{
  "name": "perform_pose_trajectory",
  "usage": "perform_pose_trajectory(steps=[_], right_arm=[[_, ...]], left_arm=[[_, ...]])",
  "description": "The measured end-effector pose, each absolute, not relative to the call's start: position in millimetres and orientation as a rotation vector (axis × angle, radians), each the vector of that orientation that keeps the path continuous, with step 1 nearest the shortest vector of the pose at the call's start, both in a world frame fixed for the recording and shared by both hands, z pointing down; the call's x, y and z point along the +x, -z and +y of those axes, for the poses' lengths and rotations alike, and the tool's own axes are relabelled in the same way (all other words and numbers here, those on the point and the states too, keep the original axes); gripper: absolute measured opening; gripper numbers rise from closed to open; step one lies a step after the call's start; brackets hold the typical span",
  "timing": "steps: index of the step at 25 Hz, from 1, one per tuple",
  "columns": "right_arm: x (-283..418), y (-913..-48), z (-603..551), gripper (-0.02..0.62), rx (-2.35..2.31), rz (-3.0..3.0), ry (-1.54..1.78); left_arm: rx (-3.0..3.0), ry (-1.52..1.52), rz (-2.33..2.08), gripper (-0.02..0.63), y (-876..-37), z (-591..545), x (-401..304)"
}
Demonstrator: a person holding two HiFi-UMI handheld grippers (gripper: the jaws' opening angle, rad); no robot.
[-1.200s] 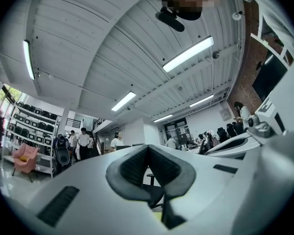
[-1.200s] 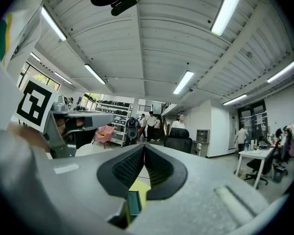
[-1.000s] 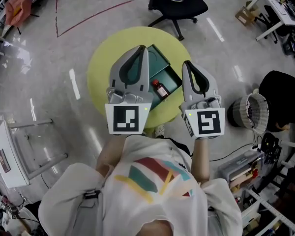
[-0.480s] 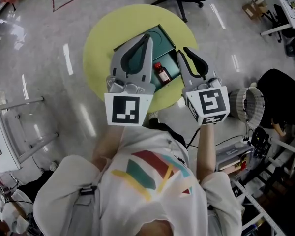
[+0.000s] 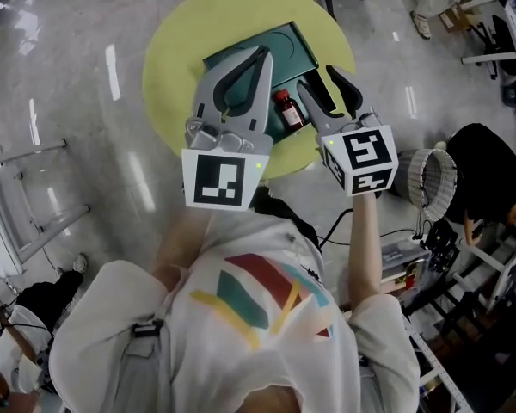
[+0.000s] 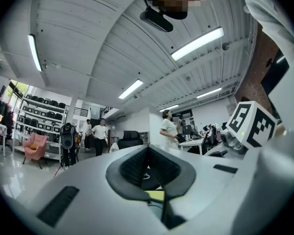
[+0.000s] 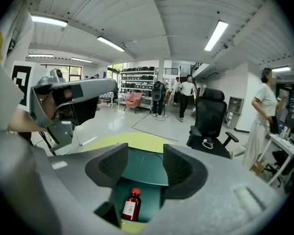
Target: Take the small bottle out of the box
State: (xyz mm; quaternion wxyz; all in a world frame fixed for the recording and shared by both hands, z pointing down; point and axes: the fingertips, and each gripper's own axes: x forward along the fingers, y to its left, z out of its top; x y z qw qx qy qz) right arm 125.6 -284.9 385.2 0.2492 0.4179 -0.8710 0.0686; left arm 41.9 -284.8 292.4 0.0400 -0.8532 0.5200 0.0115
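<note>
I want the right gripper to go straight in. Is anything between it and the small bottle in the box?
Nothing visible does. The small bottle lies uncovered in the open box, seen straight through the gap of the right gripper, whose jaws have just been opening with nothing between them. The left gripper sits aside.

Long ceiling lights (image 7: 218, 35) are glowing over a shiny grey floor (image 5: 69, 144). A black office chair (image 7: 211, 106) is standing beyond a round yellow table (image 5: 172, 50), and shelves (image 7: 137, 77) are lining the far wall behind a pink armchair (image 7: 134, 99).
</note>
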Motion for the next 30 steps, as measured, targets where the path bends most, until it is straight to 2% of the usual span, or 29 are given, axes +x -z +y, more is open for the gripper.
perform_pose_trajectory(steps=[12,30], right_arm=[[121.5,-468.8,-276.4,0.318,0.936,-2.201,-0.328],[133.1,-578.2,-265.4,0.317,0.827,-1.921,-0.63]], left_arm=[[-2.574,0.024,1.561,0.015,-314.1,-277.9,37.5],[-2.575,0.072,1.613,0.015,-341.9,-278.9,21.8]])
